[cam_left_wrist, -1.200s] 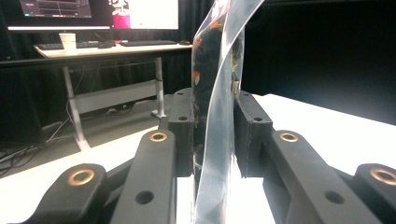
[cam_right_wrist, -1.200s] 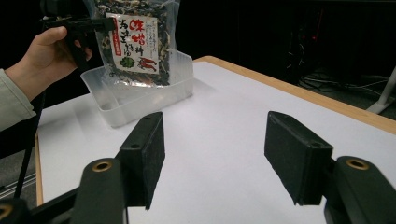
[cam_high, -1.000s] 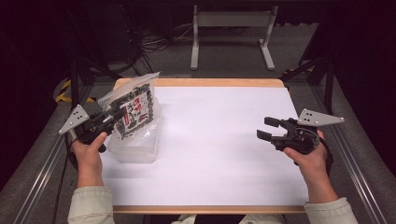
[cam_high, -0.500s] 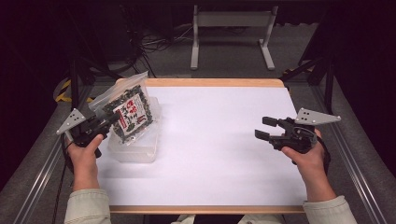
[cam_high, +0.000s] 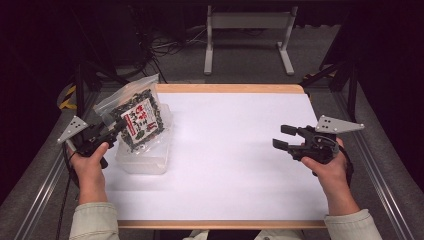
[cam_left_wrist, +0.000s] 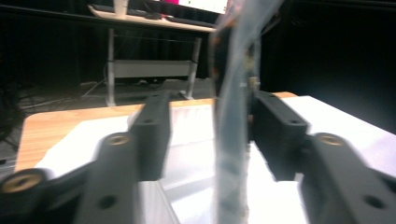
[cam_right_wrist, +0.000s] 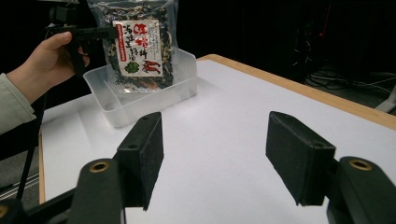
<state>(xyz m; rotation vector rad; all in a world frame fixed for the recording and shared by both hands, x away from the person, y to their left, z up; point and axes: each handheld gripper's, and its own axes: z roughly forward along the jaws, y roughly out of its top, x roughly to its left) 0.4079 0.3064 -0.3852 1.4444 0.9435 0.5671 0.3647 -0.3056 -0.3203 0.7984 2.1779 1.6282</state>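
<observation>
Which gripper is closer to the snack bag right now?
Left. The left gripper has the snack bag between its jaws over the clear tub. The right gripper sits open, far across the table.

1 printed snack bag (cam_high: 139, 120); 1 clear plastic tub (cam_high: 145, 155); 1 counter (cam_high: 240, 170); 2 hand-held grippers, the left hand-held gripper (cam_high: 114, 128) and the right hand-held gripper (cam_high: 283, 137); 2 hands.

The bag (cam_high: 139, 120) hangs over the tub (cam_high: 145, 152) at the table's (cam_high: 235, 165) left, seemingly apart from it.
</observation>
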